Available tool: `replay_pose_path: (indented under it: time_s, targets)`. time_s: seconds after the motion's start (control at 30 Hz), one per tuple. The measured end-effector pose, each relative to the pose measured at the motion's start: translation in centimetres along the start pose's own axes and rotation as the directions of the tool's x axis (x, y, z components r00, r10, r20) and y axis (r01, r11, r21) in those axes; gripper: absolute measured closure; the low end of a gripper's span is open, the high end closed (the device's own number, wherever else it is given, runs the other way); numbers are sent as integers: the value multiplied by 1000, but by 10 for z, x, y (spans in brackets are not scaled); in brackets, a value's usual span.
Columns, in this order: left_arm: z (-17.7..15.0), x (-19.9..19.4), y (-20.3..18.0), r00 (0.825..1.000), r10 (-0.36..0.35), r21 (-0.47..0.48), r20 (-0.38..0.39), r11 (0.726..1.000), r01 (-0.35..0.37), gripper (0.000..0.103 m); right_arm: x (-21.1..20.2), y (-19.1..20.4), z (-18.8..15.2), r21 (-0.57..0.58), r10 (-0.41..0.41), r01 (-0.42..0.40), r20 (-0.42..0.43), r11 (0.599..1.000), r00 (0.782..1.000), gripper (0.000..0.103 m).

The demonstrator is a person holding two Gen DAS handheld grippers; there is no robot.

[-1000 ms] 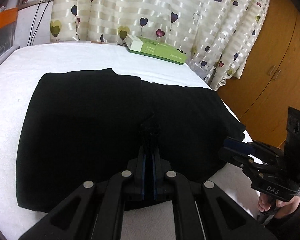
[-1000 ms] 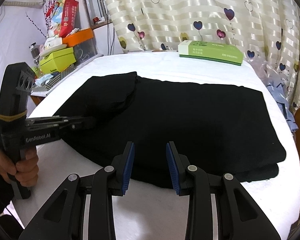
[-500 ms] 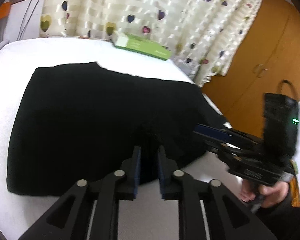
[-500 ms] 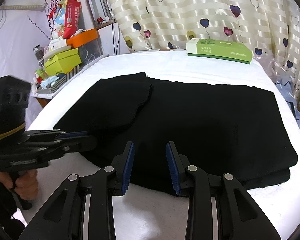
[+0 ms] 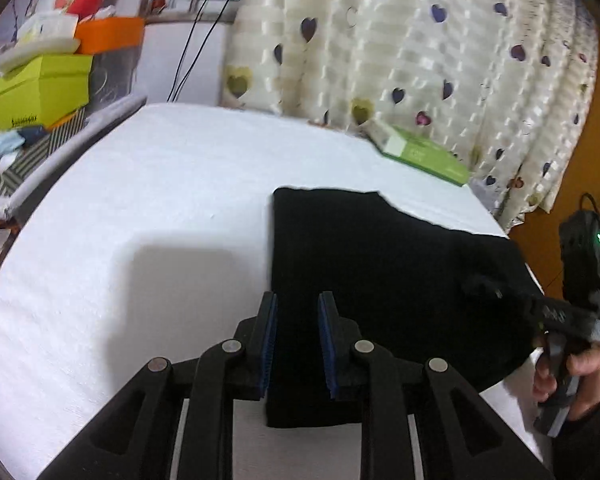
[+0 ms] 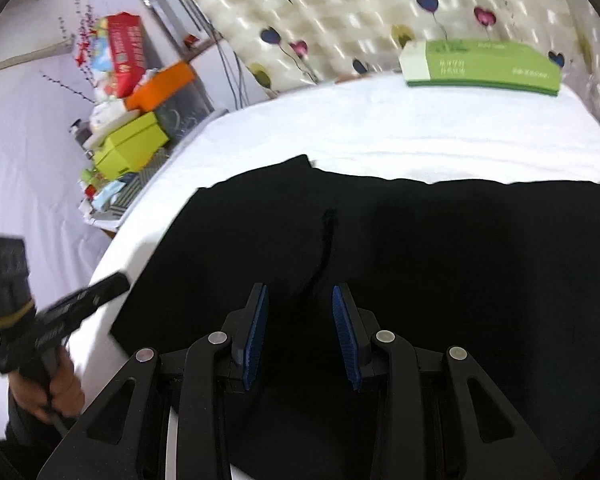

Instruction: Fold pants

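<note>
Pants [image 5: 384,280], black, folded flat on white bed [image 5: 160,208]. Left gripper [image 5: 297,344]: fingers apart, empty, over the pants' left edge. Right gripper [image 6: 301,330]: fingers apart, empty, above the pants' middle. Green box [image 6: 480,68] at bed's far edge.

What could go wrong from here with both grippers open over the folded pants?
1. The left gripper stands open at the near left corner of the black pants; closing there may catch only the top layer and undo the fold.
2. The right gripper hovers open over a raised crease; a grab there could bunch the cloth.
3. The green box lies on the white bed beyond the pants; a far fold could nudge it.
</note>
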State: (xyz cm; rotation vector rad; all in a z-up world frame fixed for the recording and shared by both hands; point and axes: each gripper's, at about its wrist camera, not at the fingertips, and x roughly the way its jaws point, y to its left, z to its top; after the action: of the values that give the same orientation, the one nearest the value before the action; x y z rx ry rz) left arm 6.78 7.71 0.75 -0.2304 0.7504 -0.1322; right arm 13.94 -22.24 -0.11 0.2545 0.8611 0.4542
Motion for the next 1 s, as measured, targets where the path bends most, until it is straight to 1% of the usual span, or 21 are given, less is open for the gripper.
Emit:
replay_pose_path:
  time_s: [0.07, 0.13, 0.2, 0.23, 0.27, 0.3, 0.33, 0.4, 0.47, 0.53, 0.57, 0.63, 0.67, 0.7, 0.73, 0.77, 0.83, 0.93, 1.0]
  targets:
    - [-8, 4, 2, 1000, 8, 8, -19, 1000, -8, 80, 7, -3, 7, 23, 16, -16, 7, 1000, 1000, 63]
    - [-11, 13, 1, 998, 36, 29, -49, 999, -34, 80, 13, -5, 14, 39, 20, -20, 1, 999, 1000, 63]
    - [-13, 13, -1, 998, 40, 36, -52, 999, -39, 78, 18, -4, 18, 31, 24, -24, -4, 999, 1000, 63]
    - [-13, 12, -1, 998, 36, 35, -50, 999, -34, 77, 20, -3, 20, 30, 29, -28, -7, 999, 1000, 66]
    - [-12, 13, -1, 998, 35, 35, -53, 999, -34, 76, 23, -2, 22, 32, 29, -28, -17, 999, 999, 77]
    - [-12, 13, -1, 998, 38, 35, -56, 999, -36, 76, 26, -3, 22, 34, 37, -35, -35, 999, 999, 97]
    - [-12, 12, 0, 998, 35, 33, -55, 999, -33, 76, 29, -3, 23, 39, 51, -49, -50, 998, 997, 97]
    - [-11, 12, 0, 998, 32, 29, -55, 999, -31, 76, 24, 1, 25, 5, 32, -32, -29, 999, 999, 97]
    - [-11, 12, 1, 998, 28, 24, -54, 999, -26, 76, 17, -2, 29, 15, 47, -47, -2, 999, 999, 97]
    - [-11, 12, 0, 998, 23, 23, -56, 999, -22, 76, 16, -8, 33, 30, 39, -39, 10, 999, 999, 97]
    - [-11, 12, -1, 998, 18, 25, -59, 1000, -17, 76, 19, -9, 34, 29, 29, -29, 0, 999, 1000, 97]
    - [-12, 13, -3, 998, 21, 29, -61, 999, -20, 76, 32, -12, 30, 25, 16, -14, -62, 1000, 998, 97]
    - [-12, 11, -4, 998, 24, 33, -58, 999, -22, 76, 28, -12, 30, 26, 16, -15, -51, 1000, 999, 95]
    - [-12, 10, -4, 998, 26, 34, -55, 999, -25, 76, 22, -11, 30, 23, -10, 11, -52, 1000, 999, 89]
    - [-12, 7, -4, 998, 27, 32, -51, 999, -25, 76, 15, -9, 29, 17, -40, 41, -33, 999, 999, 86]
    - [-13, 5, -3, 999, 27, 32, -46, 999, -25, 76, 5, -8, 27, 8, -61, 61, -3, 998, 998, 86]
    - [-14, -1, -3, 999, 32, 27, -35, 999, -31, 76, -15, -3, 19, -7, -63, 63, 44, 998, 997, 86]
    - [-14, -7, -10, 1000, 19, 32, -20, 999, -18, 76, -32, 13, -1, -57, -32, 35, 57, 998, 998, 86]
    - [-16, -9, -20, 1000, -5, 59, -13, 998, 6, 76, -36, 26, -15, -99, -19, 24, 54, 995, 998, 86]
